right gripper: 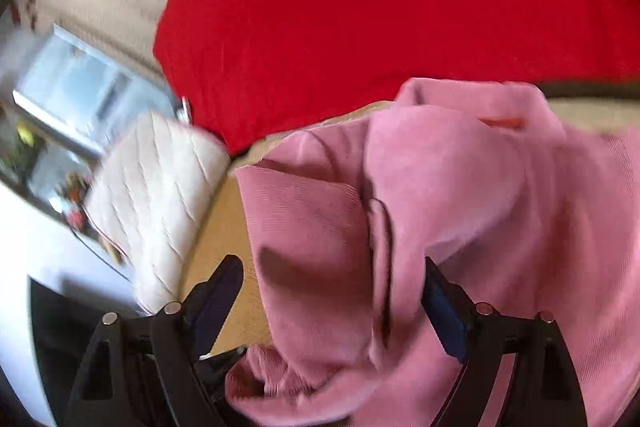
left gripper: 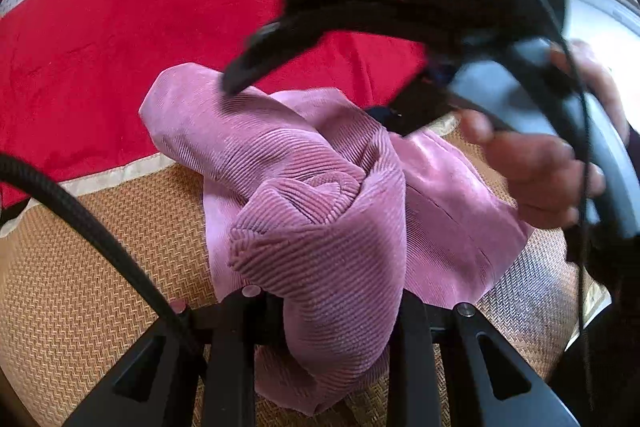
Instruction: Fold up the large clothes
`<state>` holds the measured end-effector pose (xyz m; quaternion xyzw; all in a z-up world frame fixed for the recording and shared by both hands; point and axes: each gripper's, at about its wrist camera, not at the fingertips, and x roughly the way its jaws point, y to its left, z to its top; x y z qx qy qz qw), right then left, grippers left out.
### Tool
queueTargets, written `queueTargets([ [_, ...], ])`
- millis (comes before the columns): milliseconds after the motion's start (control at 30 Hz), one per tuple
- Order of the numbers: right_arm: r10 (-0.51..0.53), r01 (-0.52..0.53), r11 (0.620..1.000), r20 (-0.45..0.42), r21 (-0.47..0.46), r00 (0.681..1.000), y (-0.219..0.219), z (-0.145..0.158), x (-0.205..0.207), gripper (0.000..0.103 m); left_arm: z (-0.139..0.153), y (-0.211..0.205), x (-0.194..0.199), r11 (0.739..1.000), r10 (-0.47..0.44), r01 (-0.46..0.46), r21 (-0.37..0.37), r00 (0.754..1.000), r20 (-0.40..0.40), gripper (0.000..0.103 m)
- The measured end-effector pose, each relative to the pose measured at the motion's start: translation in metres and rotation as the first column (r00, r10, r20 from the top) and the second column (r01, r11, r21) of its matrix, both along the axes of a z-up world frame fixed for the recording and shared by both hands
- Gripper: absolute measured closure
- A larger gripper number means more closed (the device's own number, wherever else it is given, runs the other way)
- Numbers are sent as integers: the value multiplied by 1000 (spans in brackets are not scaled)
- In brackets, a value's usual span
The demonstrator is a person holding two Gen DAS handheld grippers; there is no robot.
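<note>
A pink corduroy garment (left gripper: 320, 195) lies bunched in a heap on a woven straw-coloured mat (left gripper: 100, 267), its ribbed cloth rolled and twisted into thick folds rather than spread flat. The near end of the heap rises up between the fingers of the left gripper (left gripper: 332, 311), which stand fairly close on either side of a fat roll of the fabric; the cloth fills the gap and appears pinched there, though the fingertips themselves are buried in it.

Seen from the right wrist, the same pink garment (right gripper: 440, 219) swells up into the right gripper (right gripper: 334, 279). Its fingers are spread wide, one finger over the bare mat (right gripper: 224, 227) beside the cloth and the other pressed against or sunk into the fabric; I cannot tell whether it has any real hold. The picture is blurred.

From the left wrist view the right gripper (left gripper: 240, 79) shows as a black curved tool reaching over the far side of the heap, its tip touching the cloth, with the person's right hand (left gripper: 552, 163) wrapped round its handle.

Beyond the mat lies a broad red quilt (left gripper: 140, 39) with a pale border. A white quilted cushion (right gripper: 156, 199) sits beside the mat's edge, and a black braided cable (left gripper: 80, 223) arcs across the left wrist view.
</note>
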<state>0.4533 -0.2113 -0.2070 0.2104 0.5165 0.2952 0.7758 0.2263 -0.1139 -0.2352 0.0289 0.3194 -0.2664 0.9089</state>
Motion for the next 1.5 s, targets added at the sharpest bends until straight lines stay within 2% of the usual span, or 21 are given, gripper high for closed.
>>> queueTargets([
  [100, 62, -58, 987, 22, -148, 998, 30, -1, 9, 15, 1, 2, 0, 1000, -1, 1, -8, 1000, -3, 78],
  [133, 62, -54, 979, 34, -196, 998, 36, -3, 11, 24, 2, 3, 0, 1000, 0, 0, -13, 1000, -5, 78],
  [167, 64, -53, 969, 37, -243, 997, 41, -7, 13, 39, 3, 3, 0, 1000, 1, -1, -15, 1000, -6, 78],
  [200, 60, -50, 961, 27, -272, 998, 41, -11, 13, 74, 5, 4, 1, 1000, -1, 0, -25, 1000, -8, 78],
  [233, 32, -23, 958, 25, -286, 999, 38, -13, 14, 78, 7, 8, -1, 999, -9, 8, -40, 1000, -12, 79],
  [300, -12, 23, 972, 47, -235, 999, 23, -5, 8, 83, 17, 10, -7, 998, -23, 24, -52, 1000, 6, 79],
  [433, -103, 124, 983, 150, -134, 983, -18, 28, -15, 86, 51, -9, -12, 991, -93, 96, -97, 995, 43, 80],
  [533, -210, 223, 974, 197, -45, 958, -71, 43, -30, 87, 81, -55, -14, 979, -187, 194, -57, 976, 109, 80],
  [633, -337, 335, 941, 186, 42, 923, -133, 40, -38, 87, 89, -105, -5, 961, -271, 275, -22, 955, 119, 80],
  [700, -422, 415, 906, 135, 78, 896, -179, 19, -38, 87, 80, -138, 7, 947, -319, 320, -8, 944, 84, 79],
  [800, -497, 494, 867, 48, 71, 866, -224, -21, -34, 91, 61, -164, 29, 936, -352, 352, -19, 934, -60, 73],
  [833, -511, 511, 856, -19, 80, 859, -239, -45, -30, 92, 58, -162, 29, 937, -351, 349, -28, 932, -89, 69],
  [900, -517, 520, 851, -59, 71, 854, -251, -69, -30, 92, 64, -149, 21, 928, -371, 366, -72, 924, -91, 58],
  [967, -499, 506, 854, -84, 119, 862, -256, -80, -31, 92, 78, -118, 15, 909, -396, 380, -170, 916, -69, 32],
  [1033, -496, 502, 855, -76, 129, 865, -261, -77, -37, 92, 93, -82, 7, 890, -381, 366, -271, 924, -3, 21],
  [1100, -504, 506, 858, -42, 84, 863, -263, -68, -44, 89, 103, -50, 12, 906, -310, 299, -300, 951, 12, 20],
  [1167, -525, 527, 848, -45, 64, 850, -267, -60, -52, 88, 97, -34, 28, 956, -184, 175, -237, 983, -17, 20],
  [1267, -573, 573, 819, 3, -11, 819, -269, -36, -71, 88, 69, -37, 56, 988, -88, 70, -136, 987, -133, 21],
  [1333, -541, 540, 841, 51, 23, 840, -261, -9, -83, 88, 45, -35, 54, 991, -96, 76, -110, 977, -188, 21],
  [1400, -486, 480, 874, 91, 73, 869, -255, 15, -94, 85, 42, -43, 49, 993, -98, 87, -76, 981, -167, 21],
  [1500, -366, 360, 931, 154, 63, 918, -215, 40, -114, 78, 49, -36, 39, 995, -96, 88, -52, 982, -162, 21],
])
